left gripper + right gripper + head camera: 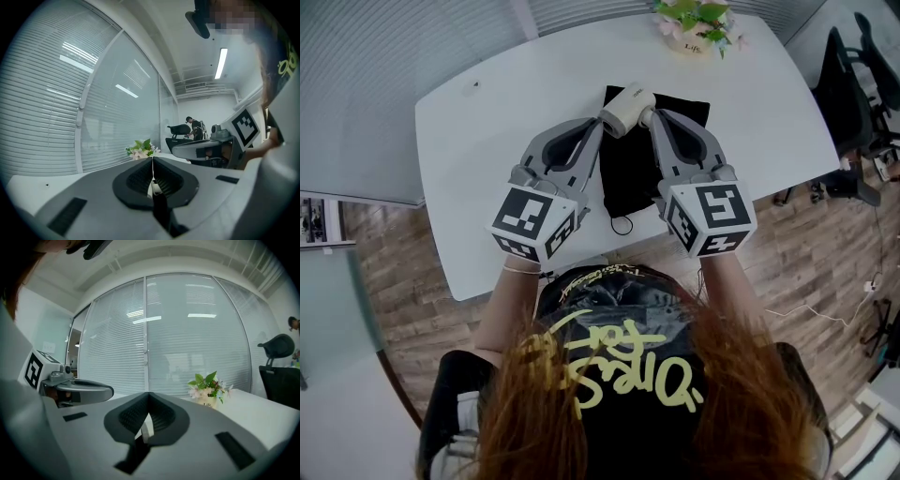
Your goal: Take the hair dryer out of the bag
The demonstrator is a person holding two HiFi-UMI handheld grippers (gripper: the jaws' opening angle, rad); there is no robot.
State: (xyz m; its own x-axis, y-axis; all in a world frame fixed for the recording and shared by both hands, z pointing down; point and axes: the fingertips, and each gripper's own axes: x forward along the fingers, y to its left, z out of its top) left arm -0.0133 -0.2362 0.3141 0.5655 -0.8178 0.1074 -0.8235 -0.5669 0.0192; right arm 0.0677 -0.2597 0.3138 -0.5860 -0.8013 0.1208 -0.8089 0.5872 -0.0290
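Ribbed black fingers (139, 178) of the left gripper (153, 160) are pressed shut tip to tip, as are the right gripper's (149, 394), and neither plainly grips anything. Both smooth grey grippers, held near level, converge on the cream, cylindrical hair dryer (627, 108). It sits at the far end of the flat black cloth bag (630, 173) on the glossy white bench (487, 131).

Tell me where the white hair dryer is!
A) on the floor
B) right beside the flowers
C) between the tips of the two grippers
C: the white hair dryer sits between the tips of the left gripper and the right gripper, at the black bag's far corner on the table, well short of the flowers.
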